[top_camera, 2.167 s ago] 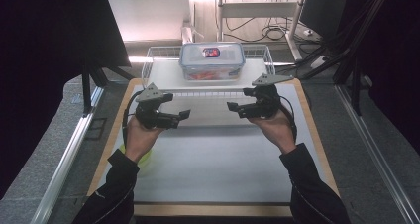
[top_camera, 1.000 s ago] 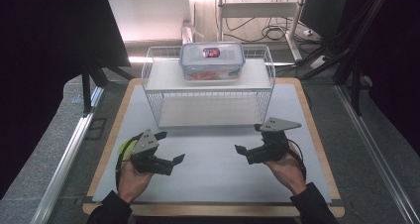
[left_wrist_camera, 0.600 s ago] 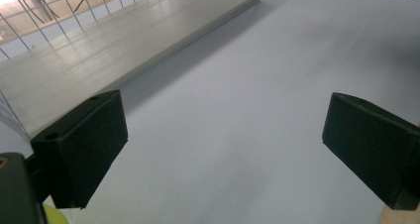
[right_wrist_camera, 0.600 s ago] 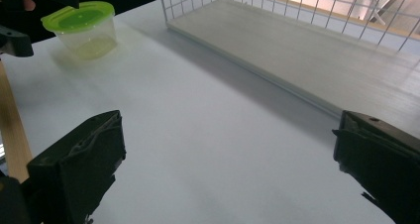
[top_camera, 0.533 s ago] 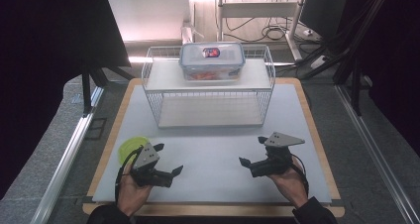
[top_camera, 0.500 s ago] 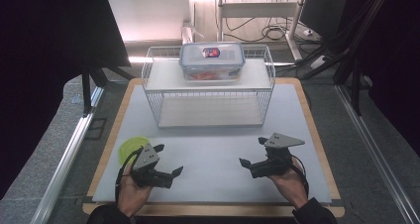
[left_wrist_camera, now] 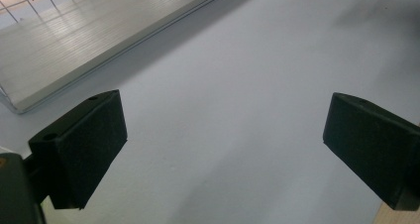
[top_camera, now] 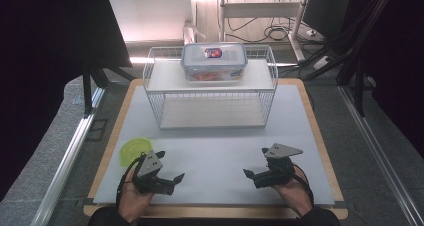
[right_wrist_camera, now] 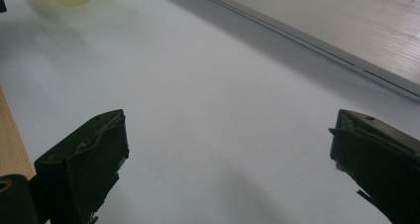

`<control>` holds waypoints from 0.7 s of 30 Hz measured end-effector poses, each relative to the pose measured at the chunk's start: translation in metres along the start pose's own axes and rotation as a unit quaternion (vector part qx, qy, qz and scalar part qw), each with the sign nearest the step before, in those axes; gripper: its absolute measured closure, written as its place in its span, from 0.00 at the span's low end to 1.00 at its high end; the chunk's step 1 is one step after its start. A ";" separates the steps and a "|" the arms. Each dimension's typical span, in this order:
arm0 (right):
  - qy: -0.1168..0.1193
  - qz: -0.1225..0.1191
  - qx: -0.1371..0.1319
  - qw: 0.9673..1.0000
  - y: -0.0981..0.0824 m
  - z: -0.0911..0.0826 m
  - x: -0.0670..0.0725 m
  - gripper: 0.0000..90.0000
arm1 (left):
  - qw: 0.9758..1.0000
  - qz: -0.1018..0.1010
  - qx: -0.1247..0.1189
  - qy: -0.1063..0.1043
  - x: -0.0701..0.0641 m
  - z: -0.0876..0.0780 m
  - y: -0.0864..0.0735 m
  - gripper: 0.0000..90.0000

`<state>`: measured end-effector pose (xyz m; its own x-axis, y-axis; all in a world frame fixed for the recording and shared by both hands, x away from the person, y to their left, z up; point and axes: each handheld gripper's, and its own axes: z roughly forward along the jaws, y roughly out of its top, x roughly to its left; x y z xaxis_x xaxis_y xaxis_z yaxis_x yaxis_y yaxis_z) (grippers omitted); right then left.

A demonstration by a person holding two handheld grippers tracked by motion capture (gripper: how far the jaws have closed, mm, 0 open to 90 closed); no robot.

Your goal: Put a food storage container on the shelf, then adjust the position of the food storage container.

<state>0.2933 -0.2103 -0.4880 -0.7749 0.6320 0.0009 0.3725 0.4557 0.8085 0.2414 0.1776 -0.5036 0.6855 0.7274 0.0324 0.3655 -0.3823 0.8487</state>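
Jaws spread wide and holding nothing, the left gripper (top_camera: 170, 178) and right gripper (top_camera: 252, 175) hover low over the near edge of the desk (top_camera: 220, 151). A yellow-green lid (top_camera: 134, 150) lies just beside the left gripper. A lidded container (top_camera: 214, 61) sits atop the wire rack (top_camera: 155, 93), well apart from both.

Right tool (right_wrist_camera: 225, 169), jaws wide apart above white mat (right_wrist_camera: 208, 110).
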 end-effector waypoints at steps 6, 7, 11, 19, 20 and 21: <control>0.000 0.001 0.006 1.000 -0.001 0.003 -0.001 0.02 | 1.000 -0.016 0.021 -0.008 0.005 0.001 0.003 0.03; 0.000 0.002 0.006 1.000 -0.001 0.003 -0.001 0.02 | 1.000 -0.020 0.019 -0.010 0.007 0.001 0.004 0.03; 0.002 0.004 0.008 1.000 -0.002 0.005 -0.001 0.02 | 0.999 -0.030 0.019 0.006 0.014 -0.002 0.005 0.12; 0.003 0.001 0.013 1.000 -0.003 0.009 0.000 0.03 | 0.997 -0.051 0.003 0.052 0.050 -0.025 0.004 0.88; 0.003 0.002 0.015 1.000 -0.003 0.009 0.000 0.03 | 0.996 -0.057 0.001 0.061 0.056 -0.029 0.001 0.96; 0.003 0.001 0.016 1.000 -0.003 0.009 0.000 0.03 | 0.996 -0.069 0.000 0.064 0.063 -0.032 -0.001 1.00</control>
<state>0.2966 -0.2056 -0.4959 -0.7768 0.6297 0.0066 0.3910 0.4740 0.7889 0.2643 0.2422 -0.4857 0.5431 0.8395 -0.0173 0.4503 -0.2738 0.8499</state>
